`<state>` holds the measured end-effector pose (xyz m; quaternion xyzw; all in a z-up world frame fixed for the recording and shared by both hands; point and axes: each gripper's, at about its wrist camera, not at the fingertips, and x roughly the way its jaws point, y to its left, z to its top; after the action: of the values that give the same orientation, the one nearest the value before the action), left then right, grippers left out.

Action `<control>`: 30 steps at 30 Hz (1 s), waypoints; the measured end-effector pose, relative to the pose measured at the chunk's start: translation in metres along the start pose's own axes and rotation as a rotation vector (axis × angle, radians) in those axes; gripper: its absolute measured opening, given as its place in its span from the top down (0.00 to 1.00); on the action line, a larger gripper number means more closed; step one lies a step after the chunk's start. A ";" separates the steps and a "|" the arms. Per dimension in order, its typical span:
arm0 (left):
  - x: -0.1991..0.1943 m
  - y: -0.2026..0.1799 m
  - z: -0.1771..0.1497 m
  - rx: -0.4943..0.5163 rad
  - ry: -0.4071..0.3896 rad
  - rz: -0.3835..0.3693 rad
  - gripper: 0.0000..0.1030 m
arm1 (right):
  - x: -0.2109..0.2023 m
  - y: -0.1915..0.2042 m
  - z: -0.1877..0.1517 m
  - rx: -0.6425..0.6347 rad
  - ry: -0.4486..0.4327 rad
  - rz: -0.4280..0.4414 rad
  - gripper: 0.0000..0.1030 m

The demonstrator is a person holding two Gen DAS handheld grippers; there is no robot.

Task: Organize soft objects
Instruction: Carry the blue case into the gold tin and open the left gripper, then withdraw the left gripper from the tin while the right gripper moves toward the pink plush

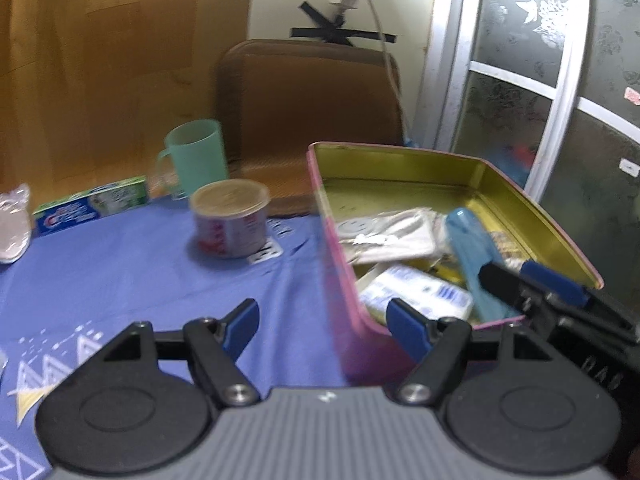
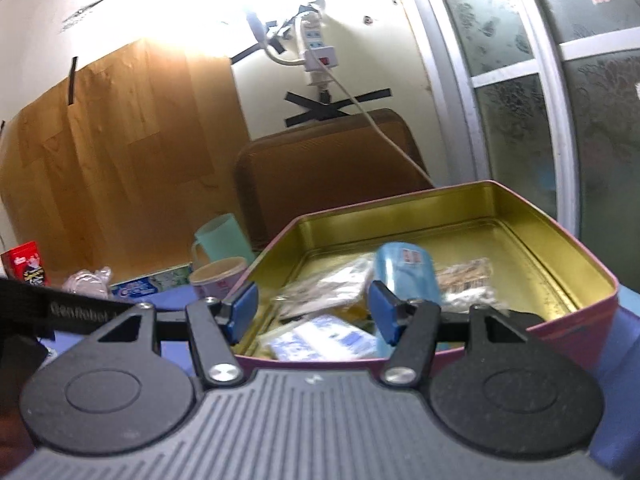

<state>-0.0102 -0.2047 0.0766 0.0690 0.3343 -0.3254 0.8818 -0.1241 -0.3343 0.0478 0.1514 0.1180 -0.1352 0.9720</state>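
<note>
Red snack pack (image 2: 27, 266), R-wrist view only

The tin (image 1: 532, 216) is pink outside and brassy gold inside. In it lie a light blue pouch (image 1: 476, 256), a silvery white packet (image 1: 392, 232) printed with a smiley face, and a white pack (image 1: 416, 292) with blue print. The tabletop (image 1: 140, 272) wears a blue-violet cloth with white triangle and dot patterns. On it stand a mint green mug (image 1: 198, 156), a can (image 1: 232, 220) with a tan lid and red-and-white label, and a green, blue and white toothpaste box (image 1: 92, 204). A red snack bag (image 2: 28, 264) shows in the right wrist view. The left gripper (image 1: 320, 324) and right gripper (image 2: 312, 312) are black and grey with blue fingers (image 1: 244, 328). Black tape (image 1: 340, 32) crosses the cream wall.
</note>
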 end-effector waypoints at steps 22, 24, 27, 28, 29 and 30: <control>-0.008 0.038 -0.028 -0.009 0.013 0.089 0.26 | 0.002 0.028 -0.007 0.023 0.014 0.033 0.38; -0.009 0.043 -0.031 -0.011 0.012 0.103 0.25 | 0.002 0.032 -0.008 0.019 0.016 0.041 0.37; -0.011 0.051 -0.035 -0.014 0.010 0.122 0.24 | 0.004 0.038 -0.009 0.008 0.021 0.054 0.37; -0.011 0.054 -0.037 -0.017 0.011 0.127 0.24 | 0.004 0.040 -0.009 0.003 0.022 0.058 0.37; -0.012 0.057 -0.038 -0.020 0.011 0.131 0.24 | 0.004 0.042 -0.010 -0.002 0.024 0.061 0.37; -0.012 0.060 -0.040 -0.023 0.012 0.136 0.24 | 0.005 0.044 -0.010 -0.005 0.027 0.065 0.37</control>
<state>-0.0016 -0.1381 0.0485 0.0833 0.3379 -0.2604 0.9006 -0.1082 -0.2917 0.0485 0.1545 0.1265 -0.1013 0.9746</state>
